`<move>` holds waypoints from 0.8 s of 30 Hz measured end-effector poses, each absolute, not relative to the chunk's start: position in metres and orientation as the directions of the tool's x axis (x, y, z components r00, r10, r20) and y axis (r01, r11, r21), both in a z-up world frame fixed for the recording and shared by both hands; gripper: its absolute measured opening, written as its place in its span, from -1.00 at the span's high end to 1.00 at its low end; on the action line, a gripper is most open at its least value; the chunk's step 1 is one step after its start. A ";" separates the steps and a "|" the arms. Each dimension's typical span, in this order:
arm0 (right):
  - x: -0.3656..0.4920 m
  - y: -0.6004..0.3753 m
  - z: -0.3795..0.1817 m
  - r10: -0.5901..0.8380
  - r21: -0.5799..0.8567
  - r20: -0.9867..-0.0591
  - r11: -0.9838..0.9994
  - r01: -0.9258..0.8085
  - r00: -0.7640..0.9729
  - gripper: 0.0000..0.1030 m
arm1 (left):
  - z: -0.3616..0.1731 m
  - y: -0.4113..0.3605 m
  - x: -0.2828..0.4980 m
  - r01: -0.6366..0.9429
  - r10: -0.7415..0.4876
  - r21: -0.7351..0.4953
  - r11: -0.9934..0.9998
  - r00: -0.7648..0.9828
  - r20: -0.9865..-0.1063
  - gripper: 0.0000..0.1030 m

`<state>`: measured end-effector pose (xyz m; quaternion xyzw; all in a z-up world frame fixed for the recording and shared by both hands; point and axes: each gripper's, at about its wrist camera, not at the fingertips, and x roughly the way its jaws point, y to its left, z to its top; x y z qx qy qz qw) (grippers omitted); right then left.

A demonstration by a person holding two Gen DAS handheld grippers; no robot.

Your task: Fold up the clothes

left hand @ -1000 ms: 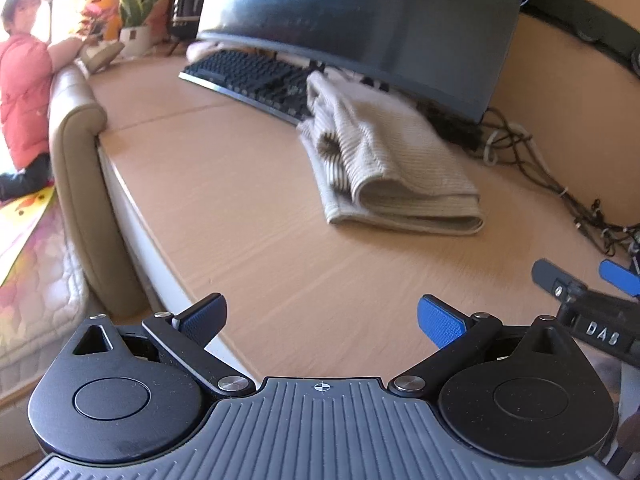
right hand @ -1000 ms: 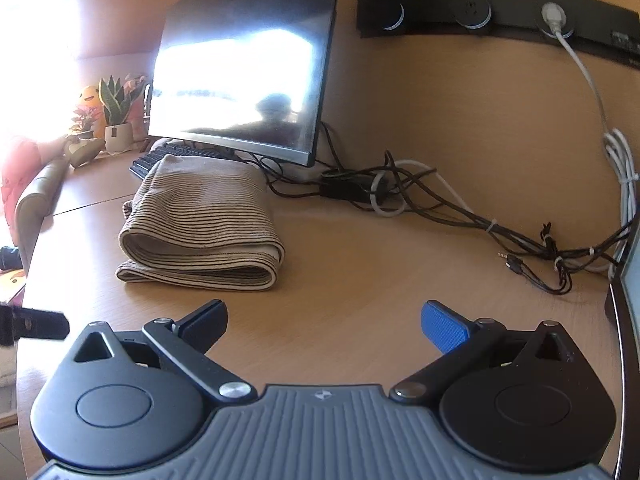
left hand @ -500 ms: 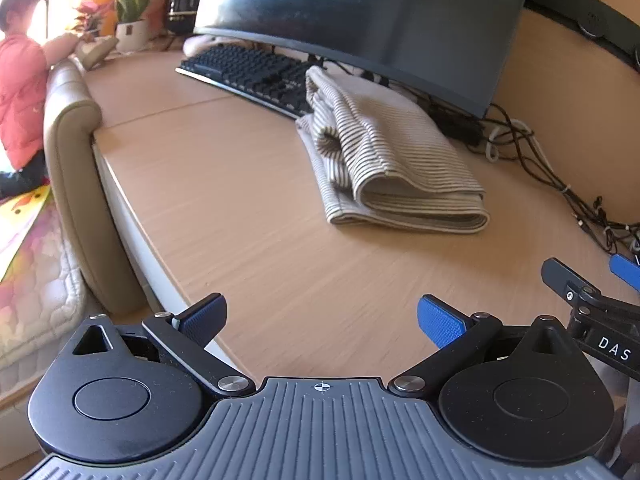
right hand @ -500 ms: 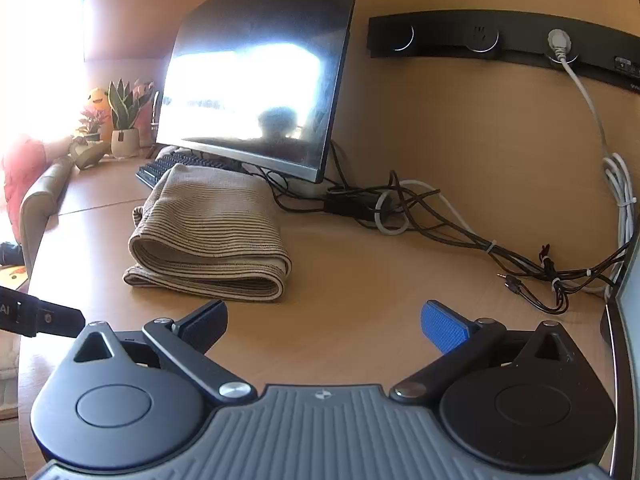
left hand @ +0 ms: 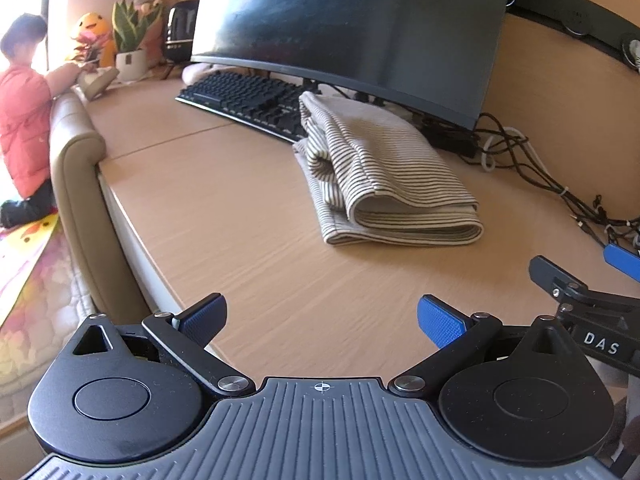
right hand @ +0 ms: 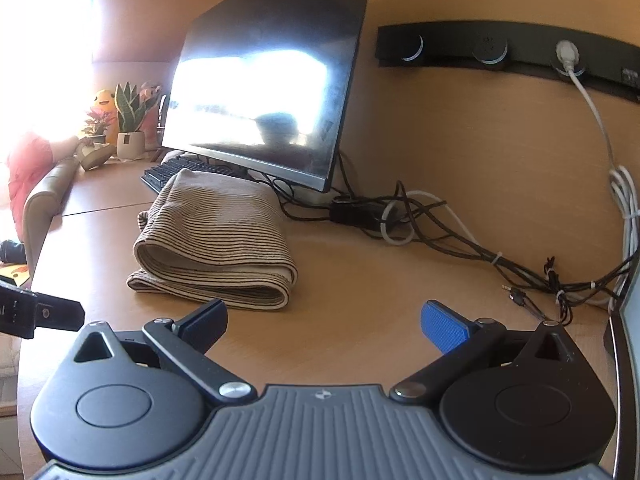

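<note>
A beige striped garment lies folded in a thick stack on the wooden desk, its far end resting against the keyboard. It shows in the right wrist view too, garment just ahead and left of that gripper. My left gripper hovers open above the desk's front, well short of the garment, with nothing between its fingers. My right gripper is open as well, empty, a short way in front of the garment's folded edge. The right gripper's fingers show at the right edge of the left wrist view.
A large monitor and black keyboard stand behind the garment. Tangled cables run along the back right. A padded sofa arm borders the desk's left edge, with a person in red beyond. Potted plants sit far left.
Both grippers have drawn back and risen a little from the garment and stay open. The garment lies unmoved.
</note>
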<state>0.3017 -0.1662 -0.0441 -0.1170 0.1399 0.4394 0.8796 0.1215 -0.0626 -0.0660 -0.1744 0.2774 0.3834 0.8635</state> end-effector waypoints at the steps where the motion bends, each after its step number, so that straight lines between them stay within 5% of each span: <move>1: 0.304 -0.167 -0.044 0.739 -0.075 -0.354 0.588 -0.805 0.573 -1.00 | -0.066 -0.063 0.122 -0.759 0.567 -0.084 0.646 0.550 -0.613 -1.00; 24: 0.307 -0.167 -0.044 0.744 -0.050 -0.369 0.583 -0.811 0.558 -1.00 | -0.068 -0.067 0.123 -0.759 0.570 -0.073 0.647 0.545 -0.614 -1.00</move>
